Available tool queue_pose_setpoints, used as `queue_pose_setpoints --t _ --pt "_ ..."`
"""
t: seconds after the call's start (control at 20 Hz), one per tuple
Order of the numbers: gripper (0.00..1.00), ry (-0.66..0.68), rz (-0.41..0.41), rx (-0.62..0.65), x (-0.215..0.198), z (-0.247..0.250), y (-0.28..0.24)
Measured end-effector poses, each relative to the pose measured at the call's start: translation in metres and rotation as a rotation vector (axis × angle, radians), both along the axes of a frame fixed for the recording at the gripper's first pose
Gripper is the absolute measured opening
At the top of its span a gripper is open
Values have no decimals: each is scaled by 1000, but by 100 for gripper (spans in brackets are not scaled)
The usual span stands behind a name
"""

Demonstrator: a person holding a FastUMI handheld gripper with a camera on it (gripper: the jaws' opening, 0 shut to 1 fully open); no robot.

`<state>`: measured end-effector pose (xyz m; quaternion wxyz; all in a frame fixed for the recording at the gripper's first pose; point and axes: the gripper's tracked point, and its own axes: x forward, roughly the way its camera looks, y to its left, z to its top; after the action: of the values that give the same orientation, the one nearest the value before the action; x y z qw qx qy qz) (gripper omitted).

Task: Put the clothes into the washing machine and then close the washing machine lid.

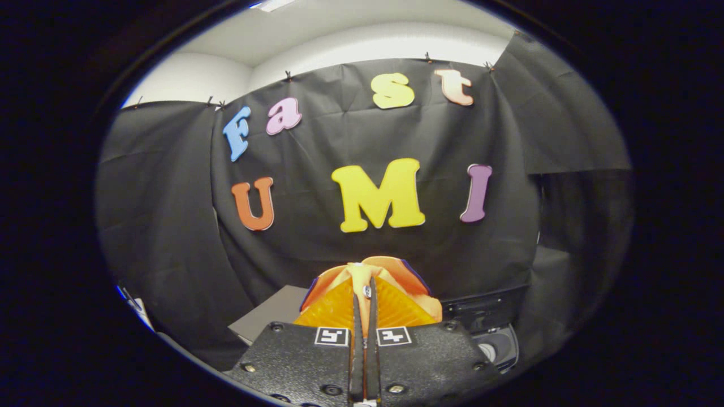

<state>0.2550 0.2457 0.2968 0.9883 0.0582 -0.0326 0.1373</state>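
Nearest the camera, the gripper [365,294] has its two fingers [356,339] drawn together with only a thin slit between them, clamped on an orange cloth [390,277]. A thin fold of cloth runs up the slit along the fingers' line and spreads into a rounded bunch just past the tips, so its long axis lies near to far. Two small square markers [332,336] sit on the finger mounts, one each side of the slit.

The cloth is held up off the surfaces below. To the near right, lower than the cloth, a dark machine [486,316] shows a flat black panel and part of a round grey opening [500,347]; I cannot tell whether its lid is up. To the left, a grey flat slab [271,314] juts toward the fingers, one corner near. Beyond hangs the black booth wall [350,141], with open room between it and the cloth.
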Motion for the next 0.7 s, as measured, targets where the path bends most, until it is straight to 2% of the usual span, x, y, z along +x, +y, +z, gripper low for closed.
queue_pose_setpoints --t 0.35,0.7 --pt "5 -12 -114 12 4 11 -89" --pt "5 109 -126 -2 71 -48 -140"
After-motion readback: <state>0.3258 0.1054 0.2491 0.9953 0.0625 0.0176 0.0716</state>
